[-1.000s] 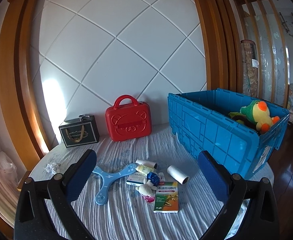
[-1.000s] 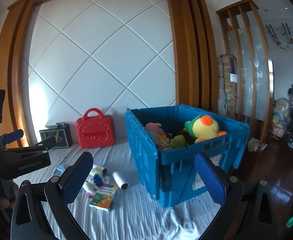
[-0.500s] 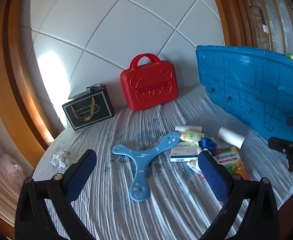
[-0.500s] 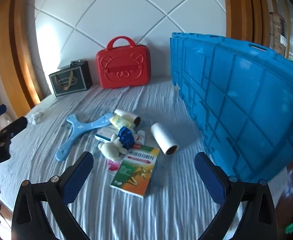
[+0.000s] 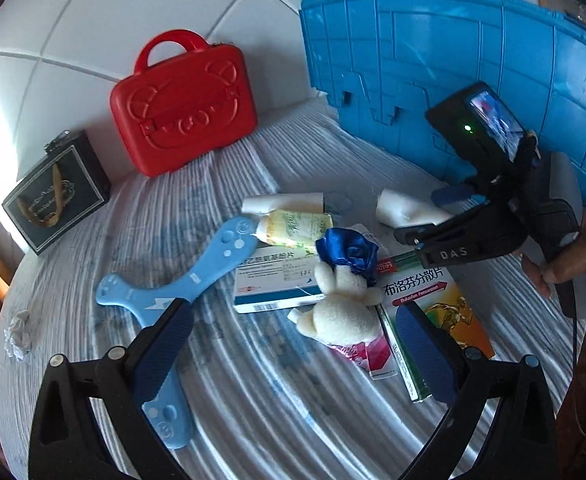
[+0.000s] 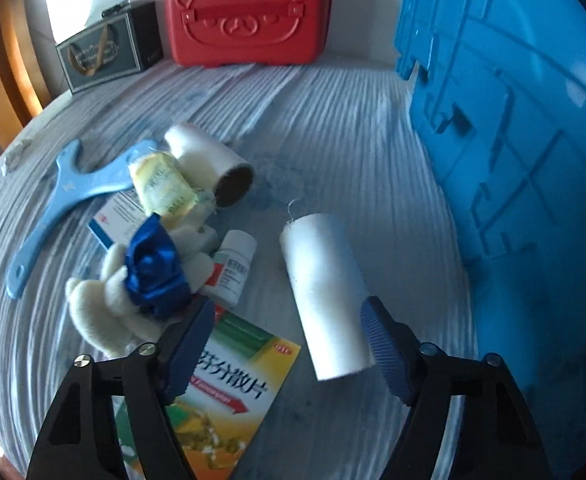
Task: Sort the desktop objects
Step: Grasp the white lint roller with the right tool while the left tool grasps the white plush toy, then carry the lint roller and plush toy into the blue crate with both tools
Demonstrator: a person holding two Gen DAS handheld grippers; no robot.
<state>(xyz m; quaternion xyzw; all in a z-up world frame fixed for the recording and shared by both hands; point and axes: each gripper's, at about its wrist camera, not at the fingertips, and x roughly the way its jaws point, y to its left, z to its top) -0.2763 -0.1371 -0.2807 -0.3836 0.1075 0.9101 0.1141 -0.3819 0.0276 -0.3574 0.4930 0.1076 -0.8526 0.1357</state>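
Note:
A pile of small things lies on the striped cloth: a white plush toy (image 5: 343, 308) with a blue bow (image 5: 349, 250), a blue boomerang (image 5: 181, 288), a white-and-blue medicine box (image 5: 273, 280), an orange-green medicine box (image 6: 221, 384), a white bottle (image 6: 233, 266) and two white rolls (image 6: 325, 296) (image 6: 209, 160). My left gripper (image 5: 293, 356) is open just in front of the plush toy. My right gripper (image 6: 289, 352) is open, its jaws either side of the near roll's end; it also shows in the left wrist view (image 5: 433, 216).
A big blue crate (image 5: 473, 68) stands at the right. A red bear case (image 5: 185, 104) and a black gift box (image 5: 57, 196) stand at the back by the white wall. A crumpled white scrap (image 5: 17, 334) lies at the left edge.
Both grippers have come down and forward, close to the pile. The right gripper now straddles the near white roll and has entered the left wrist view.

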